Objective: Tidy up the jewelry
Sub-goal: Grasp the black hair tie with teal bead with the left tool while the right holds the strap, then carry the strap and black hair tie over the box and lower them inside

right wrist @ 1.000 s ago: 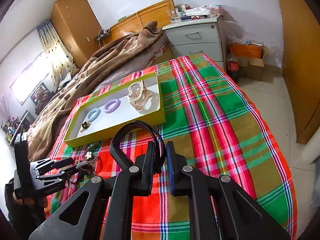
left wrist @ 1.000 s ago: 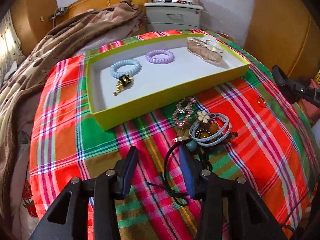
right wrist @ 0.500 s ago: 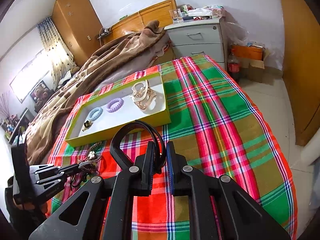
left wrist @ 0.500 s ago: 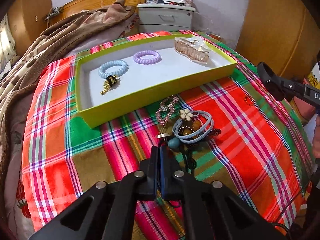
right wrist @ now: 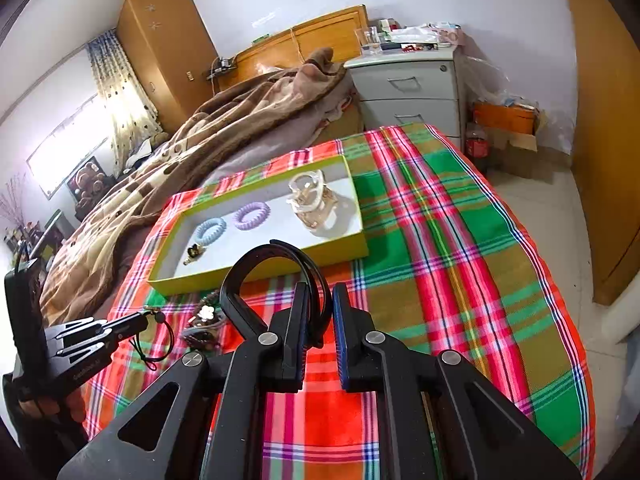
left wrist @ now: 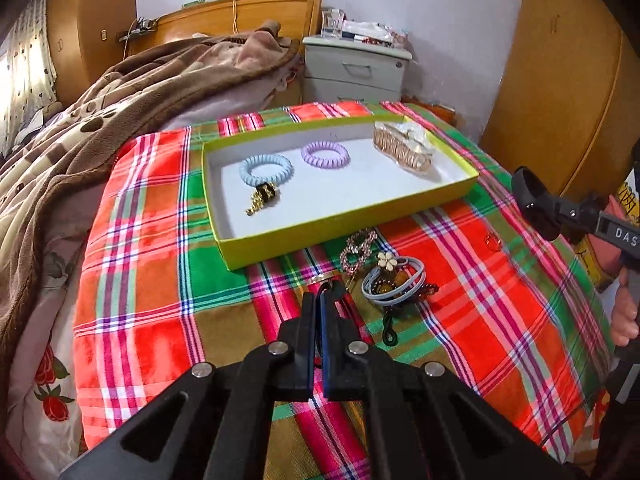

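Note:
My left gripper (left wrist: 320,300) is shut on a thin black cord (left wrist: 326,287) and holds it just above the plaid cloth. In the right wrist view the cord (right wrist: 158,344) dangles in a loop from the left gripper (right wrist: 144,320). My right gripper (right wrist: 320,304) is shut on a black headband (right wrist: 248,268), which arches up to the left of its fingers. The yellow-green tray (left wrist: 280,240) holds a blue coil tie (left wrist: 266,168), a purple coil tie (left wrist: 325,154), a gold hair claw (left wrist: 402,146) and a black-gold charm (left wrist: 262,198).
A small pile lies in front of the tray: a rhinestone clip (left wrist: 358,248), grey bands with a flower (left wrist: 394,276) and a dark green cord (left wrist: 388,332). A brown blanket (left wrist: 120,120) covers the bed's left. A grey nightstand (left wrist: 352,72) stands behind.
My left gripper closed on the black cord and rose with it, away from the pile. The right gripper drifted a little, still holding the headband.

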Demonstrator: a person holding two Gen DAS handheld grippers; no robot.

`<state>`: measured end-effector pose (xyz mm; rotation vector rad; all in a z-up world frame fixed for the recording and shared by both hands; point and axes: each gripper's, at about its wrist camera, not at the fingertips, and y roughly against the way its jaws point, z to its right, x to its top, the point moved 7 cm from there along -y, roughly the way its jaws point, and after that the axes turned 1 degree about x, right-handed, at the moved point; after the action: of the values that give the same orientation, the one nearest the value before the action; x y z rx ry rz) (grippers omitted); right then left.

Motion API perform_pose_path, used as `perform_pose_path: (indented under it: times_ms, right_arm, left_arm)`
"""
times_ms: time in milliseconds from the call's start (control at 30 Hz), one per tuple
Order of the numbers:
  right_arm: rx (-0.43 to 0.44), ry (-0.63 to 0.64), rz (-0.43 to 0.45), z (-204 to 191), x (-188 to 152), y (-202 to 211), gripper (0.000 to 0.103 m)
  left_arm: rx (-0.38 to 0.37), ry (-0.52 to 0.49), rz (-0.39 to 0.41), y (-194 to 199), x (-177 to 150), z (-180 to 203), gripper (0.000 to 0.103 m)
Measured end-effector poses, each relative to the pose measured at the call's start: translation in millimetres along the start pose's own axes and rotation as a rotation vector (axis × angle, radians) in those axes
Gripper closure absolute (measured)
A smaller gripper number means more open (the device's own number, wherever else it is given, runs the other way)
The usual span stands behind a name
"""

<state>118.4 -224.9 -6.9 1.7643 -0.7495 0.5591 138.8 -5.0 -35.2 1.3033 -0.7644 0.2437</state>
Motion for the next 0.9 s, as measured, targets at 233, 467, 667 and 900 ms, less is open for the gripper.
perform_pose_path:
  times_ms: [233, 467, 667, 900]
  right_arm:
    - [0.016, 0.021, 0.009, -13.5, 6.1, -0.3, 0.091]
    - [0.037, 0.034, 0.019, -29.0, 17.4, -6.7, 0.091]
    - [0.046, 0.054, 0.013, -40.8, 30.2, -19.7, 0.091]
    - [0.066, 0.071, 0.003, -51.1, 37.8, -32.3, 0.091]
  left_arm:
    - [-0.006, 0.045, 0.058, 20.6, 14.0, -9.1, 0.101]
    - [-0.021, 0.064, 0.097, 34.6, 33.2, -17.9, 0.101]
    - [-0.034, 0.093, 0.107, 34.7, 48.5, -28.2, 0.101]
    - [-0.047, 0.126, 0.108, 27.8, 63.5, -37.3, 0.101]
